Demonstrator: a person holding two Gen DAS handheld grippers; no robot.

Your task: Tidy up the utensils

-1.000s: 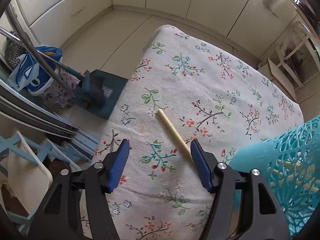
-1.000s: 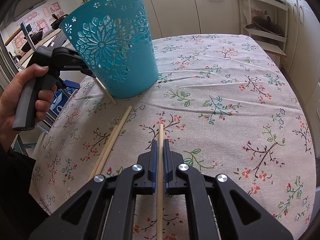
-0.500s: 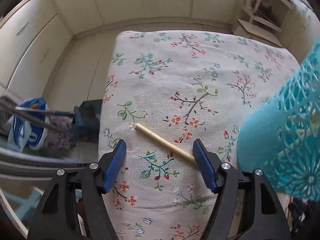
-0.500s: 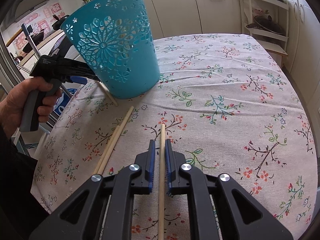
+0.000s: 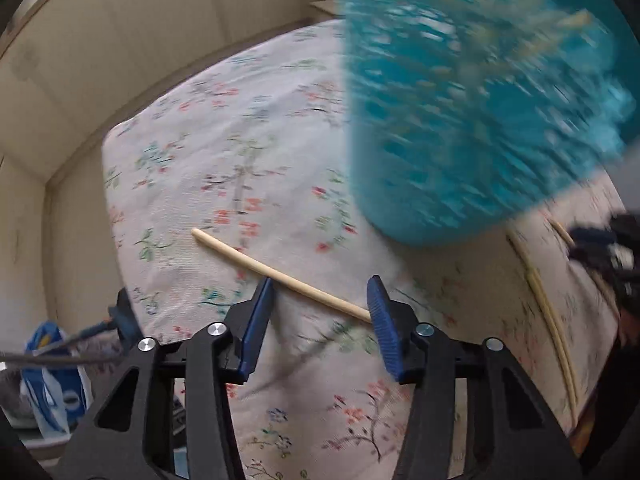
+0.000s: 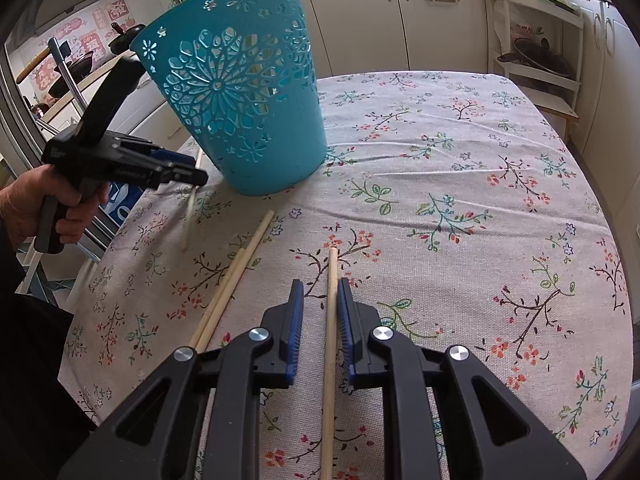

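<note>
A teal perforated basket point(image 6: 244, 108) stands on the floral tablecloth point(image 6: 460, 184) with chopsticks inside; it fills the upper right of the left wrist view point(image 5: 480, 100). My left gripper point(image 5: 320, 296) is open around a wooden chopstick point(image 5: 256, 264) lying on the cloth left of the basket; that stick looks blurred in the right wrist view point(image 6: 190, 208). My right gripper point(image 6: 320, 296) is open, its jaws a little apart on either side of another chopstick point(image 6: 331, 320) lying on the cloth. Two more chopsticks point(image 6: 232, 280) lie side by side to its left.
The table's left edge drops to the floor, where a blue bag point(image 5: 56, 380) and a blue dustpan handle point(image 5: 120, 316) sit. Cream cabinets point(image 6: 360, 12) stand behind the table. A white shelf rack point(image 6: 536, 40) stands at the far right.
My right gripper has opened and let go of its chopstick. My left gripper has swung right toward the basket, narrowed its opening, and the chopstick between its fingers has shifted.
</note>
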